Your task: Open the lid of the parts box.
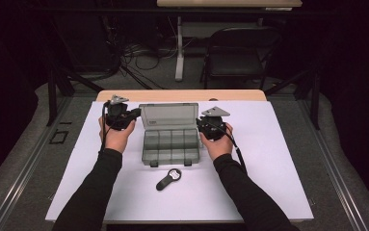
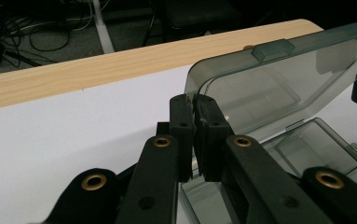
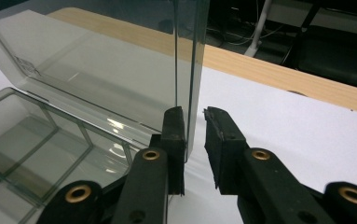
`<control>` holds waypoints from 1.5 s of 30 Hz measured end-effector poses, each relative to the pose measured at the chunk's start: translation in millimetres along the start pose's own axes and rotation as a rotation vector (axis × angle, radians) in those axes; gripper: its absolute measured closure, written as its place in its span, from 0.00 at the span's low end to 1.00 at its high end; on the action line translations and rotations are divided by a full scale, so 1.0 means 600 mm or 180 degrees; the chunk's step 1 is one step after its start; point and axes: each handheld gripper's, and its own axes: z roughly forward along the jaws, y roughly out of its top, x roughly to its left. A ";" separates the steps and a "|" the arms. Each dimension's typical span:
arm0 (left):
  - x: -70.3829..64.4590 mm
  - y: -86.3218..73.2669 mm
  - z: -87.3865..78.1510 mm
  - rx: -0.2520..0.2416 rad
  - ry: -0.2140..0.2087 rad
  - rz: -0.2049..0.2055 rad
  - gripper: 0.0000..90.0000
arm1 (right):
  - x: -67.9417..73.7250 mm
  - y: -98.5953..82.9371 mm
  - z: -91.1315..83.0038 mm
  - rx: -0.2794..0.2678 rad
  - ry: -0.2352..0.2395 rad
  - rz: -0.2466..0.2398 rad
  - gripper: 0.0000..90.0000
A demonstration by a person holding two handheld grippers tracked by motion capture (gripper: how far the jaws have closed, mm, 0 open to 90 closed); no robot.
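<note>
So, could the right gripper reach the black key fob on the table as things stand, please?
Probably yes: the right gripper sits at the lid edge, jaws open, and bare table lies between it and the key fob.

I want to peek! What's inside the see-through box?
The box shows bare compartments with dividers and nothing in them. Its near front corners, in the gripper views, lie hidden behind the black jaws.

Glossy clear smoky plastic box [image 1: 170,139] on matt white sheet [image 1: 269,159] over wood tabletop [image 1: 182,95].
</note>
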 end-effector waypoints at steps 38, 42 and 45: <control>0.006 0.001 0.009 0.0012 -0.0018 -0.0075 0.95 | 0.002 -0.024 0.042 0.0158 -0.0050 0.0391 0.97; 0.007 0.001 0.009 0.0029 -0.0011 -0.0077 0.93 | 0.002 -0.024 0.043 0.0164 -0.0049 0.0394 0.97; 0.007 -0.001 0.009 0.0033 0.0000 -0.0088 0.90 | 0.001 -0.024 0.042 0.0168 -0.0037 0.0418 0.97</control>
